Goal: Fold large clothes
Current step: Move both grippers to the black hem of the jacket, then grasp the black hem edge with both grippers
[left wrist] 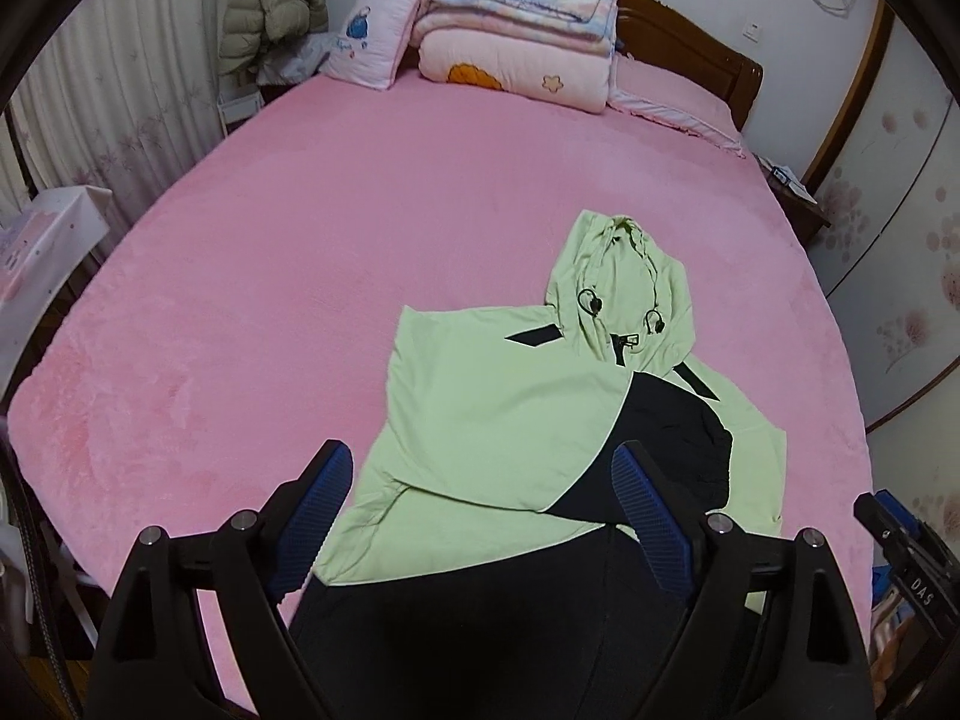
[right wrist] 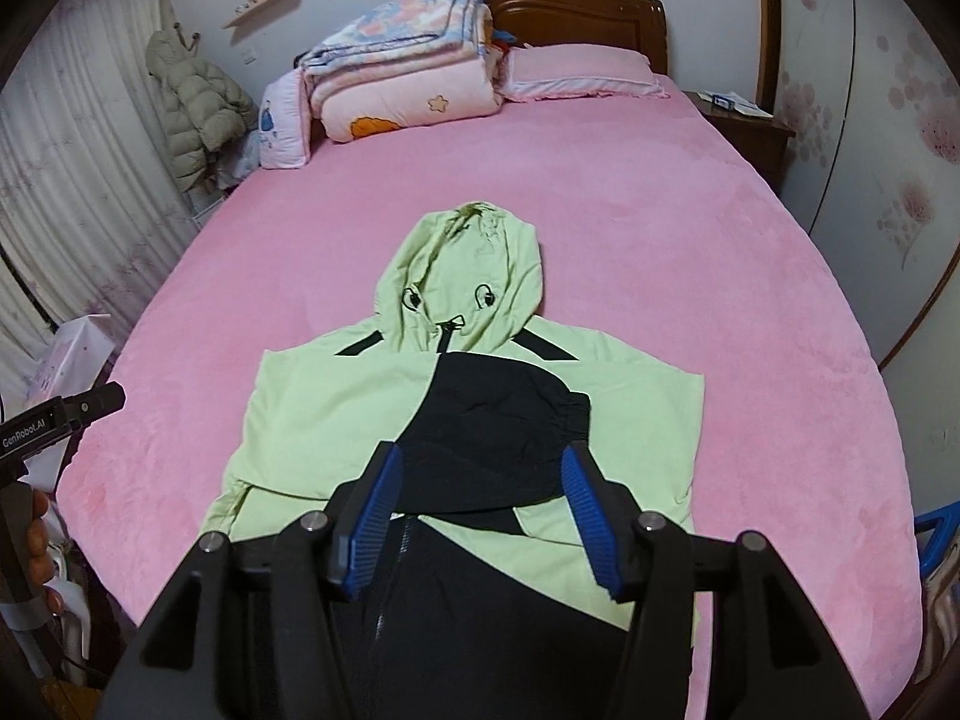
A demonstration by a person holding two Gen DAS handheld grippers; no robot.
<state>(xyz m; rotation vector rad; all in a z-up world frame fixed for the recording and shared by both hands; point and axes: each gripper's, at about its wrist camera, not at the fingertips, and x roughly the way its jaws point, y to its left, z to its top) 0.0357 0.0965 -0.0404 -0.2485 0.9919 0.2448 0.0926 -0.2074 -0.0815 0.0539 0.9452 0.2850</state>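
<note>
The green and black hooded jacket [right wrist: 480,420] lies face up on the pink bed [right wrist: 690,228], hood [right wrist: 465,276] pointing to twelve o'clock toward the headboard, hem at six o'clock near the bed's close edge. Both sleeves look already folded across the chest: the black sleeve [right wrist: 498,438] lies over the middle with its cuff toward three o'clock, and a green panel crosses from nine o'clock under it. The left tongs [left wrist: 480,510] hang above the jacket's lower part with jaws spread wide and nothing between them; the right tongs [right wrist: 480,516] also hover clear, jaws apart and empty, over the black sleeve and the zip. No pad touches cloth in either view. The step in hand seems to be the lengthwise fold, either bringing the hem up to the shoulders or tucking the hood down. To do it well, each pair of tongs should probably come down on a hem corner, one at seven o'clock and one at five, and pinch through every layer so the folded sleeves do not slide out. Lifting both corners together and level, then carrying them toward twelve o'clock, should keep the crease straight. The fabric looks thin and slippery, so a shallow bite could let it slip free. The stacked quilts [right wrist: 408,78] at the headboard sit well apart and are no obstacle.
</note>
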